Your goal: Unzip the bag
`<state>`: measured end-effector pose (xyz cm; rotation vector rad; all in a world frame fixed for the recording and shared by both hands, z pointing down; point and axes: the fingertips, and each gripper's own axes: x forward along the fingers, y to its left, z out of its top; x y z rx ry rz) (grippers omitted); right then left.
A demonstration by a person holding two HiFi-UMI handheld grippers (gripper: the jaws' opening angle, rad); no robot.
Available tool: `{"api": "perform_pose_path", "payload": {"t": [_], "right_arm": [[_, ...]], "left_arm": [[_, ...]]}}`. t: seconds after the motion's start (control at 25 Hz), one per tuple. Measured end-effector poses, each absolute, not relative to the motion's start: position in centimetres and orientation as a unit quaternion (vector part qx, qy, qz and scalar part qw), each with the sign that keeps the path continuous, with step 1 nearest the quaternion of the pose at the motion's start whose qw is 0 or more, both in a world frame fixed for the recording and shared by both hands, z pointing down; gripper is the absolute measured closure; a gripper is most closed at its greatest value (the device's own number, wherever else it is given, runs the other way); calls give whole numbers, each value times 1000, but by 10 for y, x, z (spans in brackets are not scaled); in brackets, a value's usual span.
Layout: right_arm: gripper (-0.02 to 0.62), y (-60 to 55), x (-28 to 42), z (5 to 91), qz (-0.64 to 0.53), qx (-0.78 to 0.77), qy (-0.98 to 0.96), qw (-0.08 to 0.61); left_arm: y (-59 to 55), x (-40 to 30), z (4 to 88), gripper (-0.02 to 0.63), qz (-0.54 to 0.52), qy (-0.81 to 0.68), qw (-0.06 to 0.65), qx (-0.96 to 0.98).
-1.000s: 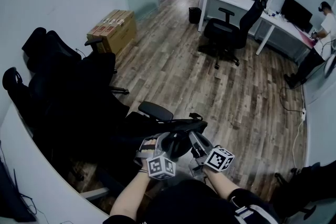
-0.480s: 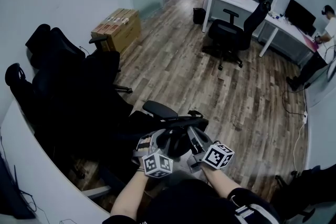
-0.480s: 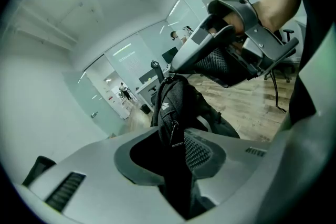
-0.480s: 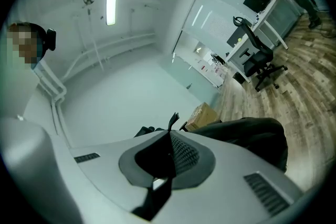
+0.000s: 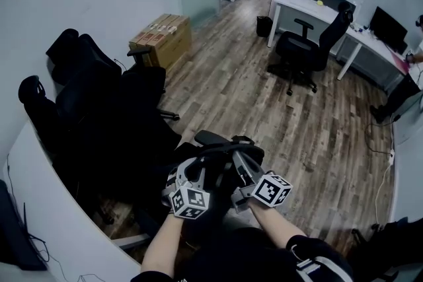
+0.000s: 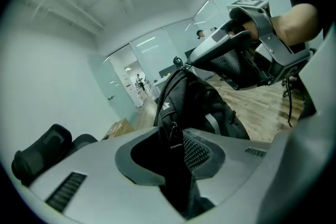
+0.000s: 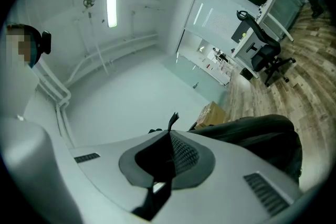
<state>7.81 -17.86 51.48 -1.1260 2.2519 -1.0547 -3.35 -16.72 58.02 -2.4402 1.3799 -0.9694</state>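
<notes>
A black bag [image 5: 221, 176] sits on a chair seat right below me, with both grippers on its top. My left gripper [image 5: 190, 172] is shut on the bag's fabric at the zipper line [image 6: 173, 136], and its jaws have just been closing a little further on it. The bag [image 6: 202, 105] rises beyond those jaws. My right gripper [image 5: 242, 162] is shut on a thin black pull tab [image 7: 172, 122] that pokes out past its tips. In the left gripper view the right gripper [image 6: 195, 59] is at the bag's top. What the tab is attached to is hidden.
Several black office chairs [image 5: 99, 102] crowd the left side along a curved white desk [image 5: 39, 208]. A cardboard box [image 5: 162, 37] stands by the far wall. Another chair [image 5: 307, 49] and a white desk [image 5: 317, 8] stand at the back right on wooden floor.
Both grippers have moved up and away from me with the bag's top, and the two marker cubes now sit closer together. The left gripper has rolled.
</notes>
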Motion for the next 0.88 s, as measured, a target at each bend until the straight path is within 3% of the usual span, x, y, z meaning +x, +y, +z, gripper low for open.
{"api": "perform_pose_path", "payload": {"t": [0.56, 0.88], "right_arm": [[551, -212, 53, 522, -390, -421, 795, 199], [551, -233, 75, 546, -407, -447, 772, 196]], "left_arm": [[-188, -116, 575, 502, -278, 522, 6, -806], [-200, -170, 581, 517, -256, 574, -58, -776]]}}
